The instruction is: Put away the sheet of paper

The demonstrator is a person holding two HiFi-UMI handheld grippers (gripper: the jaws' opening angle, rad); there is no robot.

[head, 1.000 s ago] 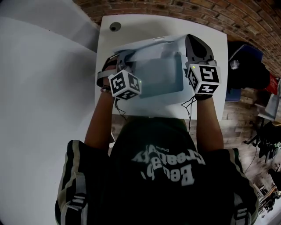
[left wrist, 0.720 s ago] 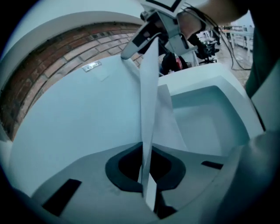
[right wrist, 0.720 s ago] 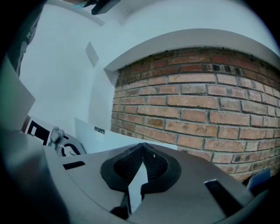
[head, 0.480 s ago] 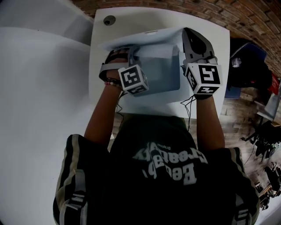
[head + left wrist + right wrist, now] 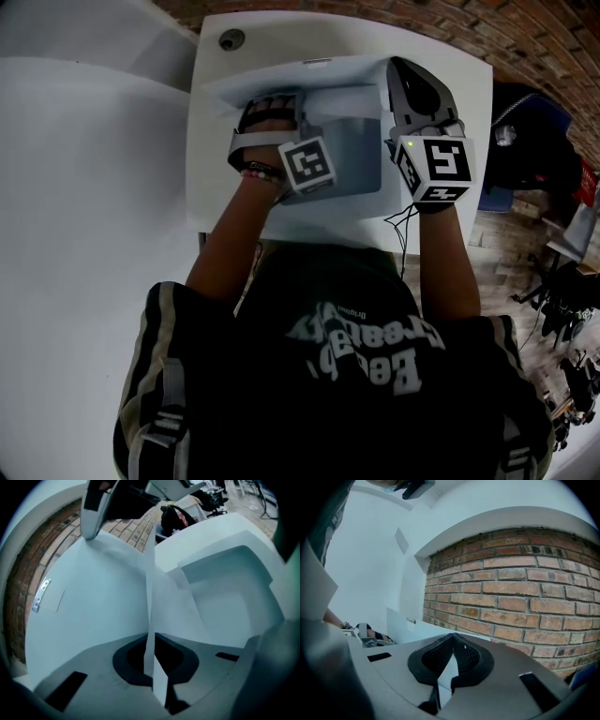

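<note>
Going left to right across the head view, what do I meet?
Round dark cable hole in the white desk → left claw → pale grey rectangular tray → right claw → dark bag. The white sheet of paper spans both claws, so it's omitted.

All three views bow strongly toward their edges, and both gripper views darken into black rounded corners. The head view is dim low down, where the person's shirt [image 5: 281, 412] loses detail, while the white bench [image 5: 281, 37] is bright without glare. The left gripper view is bluish and soft, and the sheet of paper [image 5: 149, 634] blurs near the lens. The brick wall [image 5: 525, 592] is sharp and evenly lit.
</note>
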